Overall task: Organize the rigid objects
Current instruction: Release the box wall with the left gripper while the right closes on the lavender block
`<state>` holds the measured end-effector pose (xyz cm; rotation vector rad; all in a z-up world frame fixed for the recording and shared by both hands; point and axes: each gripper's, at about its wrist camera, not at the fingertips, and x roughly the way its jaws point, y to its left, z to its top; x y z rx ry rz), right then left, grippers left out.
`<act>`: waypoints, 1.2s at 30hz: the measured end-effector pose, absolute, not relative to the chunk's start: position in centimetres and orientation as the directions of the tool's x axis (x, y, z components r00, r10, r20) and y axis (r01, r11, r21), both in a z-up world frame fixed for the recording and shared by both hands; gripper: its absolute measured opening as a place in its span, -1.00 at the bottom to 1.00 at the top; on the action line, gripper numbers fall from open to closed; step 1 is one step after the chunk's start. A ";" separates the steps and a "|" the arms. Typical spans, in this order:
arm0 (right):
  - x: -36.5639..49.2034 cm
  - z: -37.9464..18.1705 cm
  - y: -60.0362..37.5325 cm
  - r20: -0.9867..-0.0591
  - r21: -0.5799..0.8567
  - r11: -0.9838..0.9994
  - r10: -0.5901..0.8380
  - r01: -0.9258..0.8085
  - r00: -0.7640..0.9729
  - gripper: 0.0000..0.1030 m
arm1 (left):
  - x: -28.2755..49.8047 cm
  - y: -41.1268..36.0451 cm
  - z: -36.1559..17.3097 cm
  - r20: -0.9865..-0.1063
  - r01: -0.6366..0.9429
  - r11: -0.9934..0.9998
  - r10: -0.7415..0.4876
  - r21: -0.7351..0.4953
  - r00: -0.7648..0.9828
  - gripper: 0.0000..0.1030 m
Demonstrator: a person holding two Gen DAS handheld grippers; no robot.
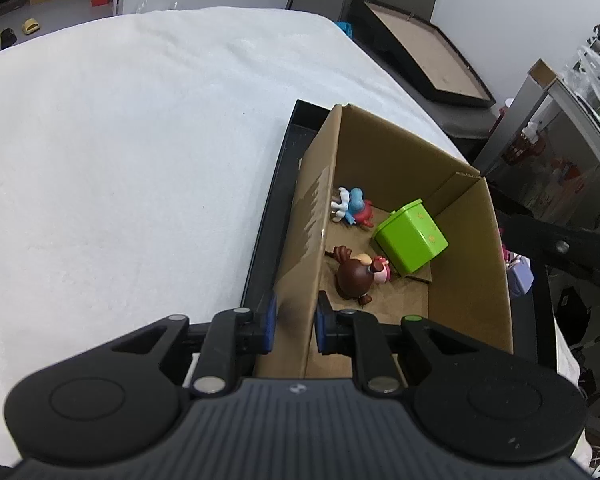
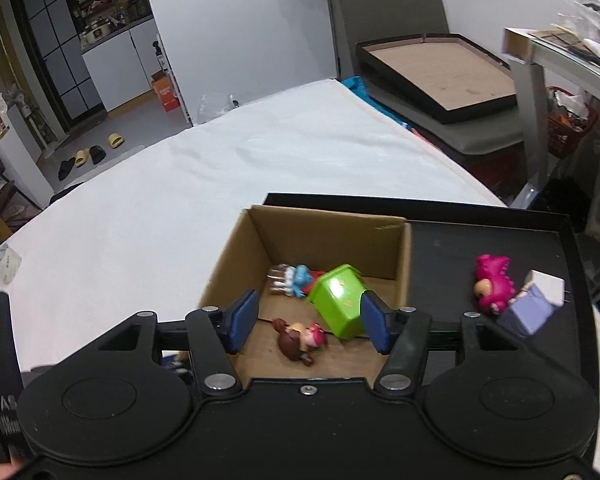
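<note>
A brown cardboard box (image 1: 472, 248) (image 2: 328, 228) stands in a black tray (image 1: 272, 200) (image 2: 500, 248) on the white table. Inside lie a green cube-shaped box (image 1: 412, 240) (image 2: 338, 300), a brown-haired figurine (image 1: 360, 272) (image 2: 298, 338) and a blue and white figurine (image 1: 350, 208) (image 2: 292, 280). My left gripper (image 1: 296, 324) is shut on the box's left wall. My right gripper (image 2: 308, 320) is open and empty above the box's near edge. A pink dinosaur figurine (image 2: 492, 284) and a purple and white toy (image 2: 534, 304) lie on the tray to the right of the box.
The white-covered table (image 1: 120, 160) (image 2: 180, 208) spreads to the left and behind. A dark chair holding a flat black-framed board (image 2: 440, 76) (image 1: 420, 56) stands at the back right. A glass table with clutter (image 2: 572, 52) is at the far right.
</note>
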<state>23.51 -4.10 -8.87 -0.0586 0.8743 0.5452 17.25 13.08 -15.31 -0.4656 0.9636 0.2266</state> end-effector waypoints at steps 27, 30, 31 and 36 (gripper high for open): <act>25.3 -12.2 -16.5 -0.700 0.193 0.919 0.375 -0.345 0.608 0.68 | 19.4 8.1 -11.8 -0.846 -0.337 0.940 0.143 -0.046 0.513 0.15; 25.9 -12.9 -17.6 -0.701 0.197 0.921 0.372 -0.336 0.608 0.69 | 19.7 7.6 -11.6 -0.847 -0.336 0.942 0.165 -0.017 0.505 0.17; 26.1 -13.2 -17.9 -0.702 0.201 0.921 0.372 -0.333 0.608 0.69 | 19.8 7.5 -11.6 -0.848 -0.335 0.942 0.170 -0.010 0.501 0.18; 27.1 -14.7 -19.6 -0.676 0.214 0.924 0.374 -0.317 0.635 0.69 | 20.2 6.4 -11.3 -0.848 -0.324 0.945 0.200 0.035 0.491 0.18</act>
